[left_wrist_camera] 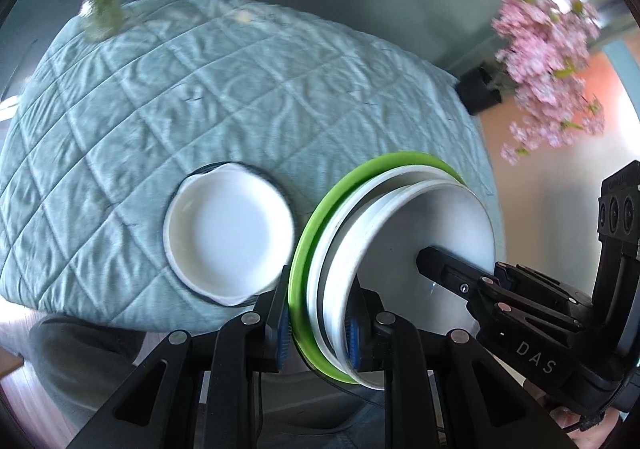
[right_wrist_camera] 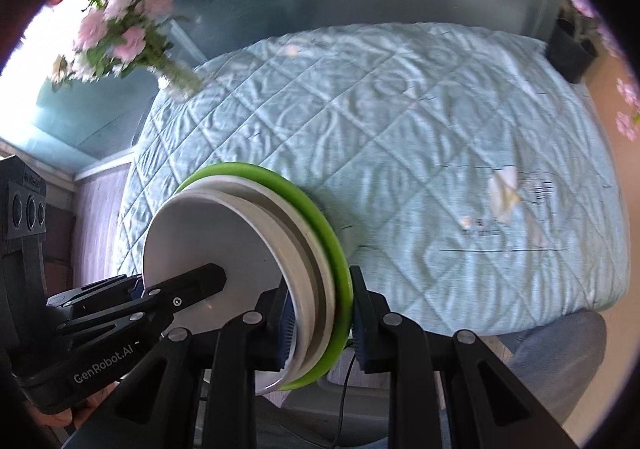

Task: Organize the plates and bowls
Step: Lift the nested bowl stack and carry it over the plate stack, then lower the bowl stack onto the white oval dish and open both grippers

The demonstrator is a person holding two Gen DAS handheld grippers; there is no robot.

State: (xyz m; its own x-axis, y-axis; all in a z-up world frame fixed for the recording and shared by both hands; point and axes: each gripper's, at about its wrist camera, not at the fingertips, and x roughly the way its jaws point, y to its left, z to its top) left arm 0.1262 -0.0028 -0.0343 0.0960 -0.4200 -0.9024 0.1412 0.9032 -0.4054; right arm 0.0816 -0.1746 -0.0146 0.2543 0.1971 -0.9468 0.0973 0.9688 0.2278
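Gripping the plate stack (left_wrist_camera: 360, 249) with both the left gripper (left_wrist_camera: 320, 325) and right gripper (right_wrist_camera: 322, 329) clamped on opposite rims, keep them level together.

Green plate (left_wrist_camera: 304, 249) under white plates (left_wrist_camera: 440, 225); white bowl (left_wrist_camera: 228, 229) at nine o'clock; pale teal diamond-quilted cloth (left_wrist_camera: 200, 89); pink flowers (left_wrist_camera: 548, 61) at two o'clock.

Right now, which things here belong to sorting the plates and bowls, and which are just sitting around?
Part of the job:
- stack of plates, green one underneath, held by both grippers
- white dish on the quilted cloth

Just lying about:
- vase of pink flowers
- black pot of pink blossoms
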